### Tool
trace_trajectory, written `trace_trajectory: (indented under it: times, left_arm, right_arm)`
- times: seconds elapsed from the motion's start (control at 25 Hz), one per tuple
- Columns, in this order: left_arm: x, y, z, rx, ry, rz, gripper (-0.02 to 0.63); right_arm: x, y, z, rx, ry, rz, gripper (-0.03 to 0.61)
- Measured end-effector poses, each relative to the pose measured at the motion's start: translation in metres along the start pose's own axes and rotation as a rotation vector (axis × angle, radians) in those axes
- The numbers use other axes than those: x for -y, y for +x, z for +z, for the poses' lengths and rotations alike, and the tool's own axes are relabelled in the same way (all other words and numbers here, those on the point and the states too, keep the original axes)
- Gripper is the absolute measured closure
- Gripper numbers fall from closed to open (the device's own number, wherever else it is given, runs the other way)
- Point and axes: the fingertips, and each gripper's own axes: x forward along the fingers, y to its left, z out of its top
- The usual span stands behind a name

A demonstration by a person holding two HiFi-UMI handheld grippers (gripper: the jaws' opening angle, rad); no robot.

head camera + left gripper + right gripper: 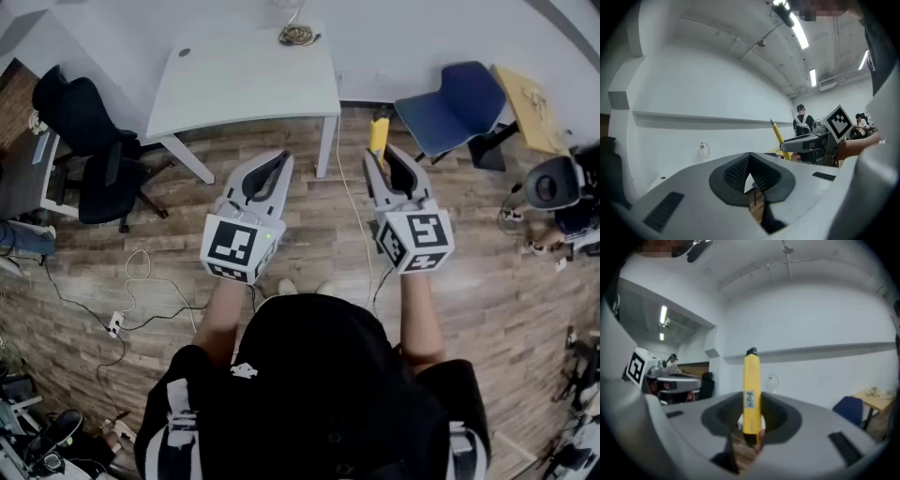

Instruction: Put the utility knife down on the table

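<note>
In the head view my right gripper [380,161] is held level above the wooden floor, shut on a yellow utility knife [379,133] that sticks out forward past its fingertips. The right gripper view shows the knife [751,392] standing upright between the dark pads of the right gripper [751,425], black tip on top. The white table [244,80] stands ahead, beyond both grippers. My left gripper [280,162] is level beside the right one, its jaws together on nothing; its pads meet in the left gripper view [751,163]. From there the knife [778,137] shows off to the right.
A black office chair [89,141] stands left of the table and a blue chair [455,103] to its right. A coil of cable [297,36] lies at the table's far edge. Cables and a power strip [114,323] lie on the floor at the left.
</note>
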Motion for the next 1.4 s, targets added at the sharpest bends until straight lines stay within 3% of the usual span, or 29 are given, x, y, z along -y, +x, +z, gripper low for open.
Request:
trace_trajectory:
  times: [0.84, 1.4]
  left_arm:
    - [0.051, 0.004, -0.011, -0.044, 0.009, 0.028, 0.597]
    - [0.03, 0.019, -0.015, -0.046, 0.0, 0.041, 0.597]
  right_arm:
    - [0.023, -0.029, -0.019, -0.008, 0.004, 0.059, 0.443]
    - [0.023, -0.003, -0.024, -0.023, 0.007, 0.076, 0.443]
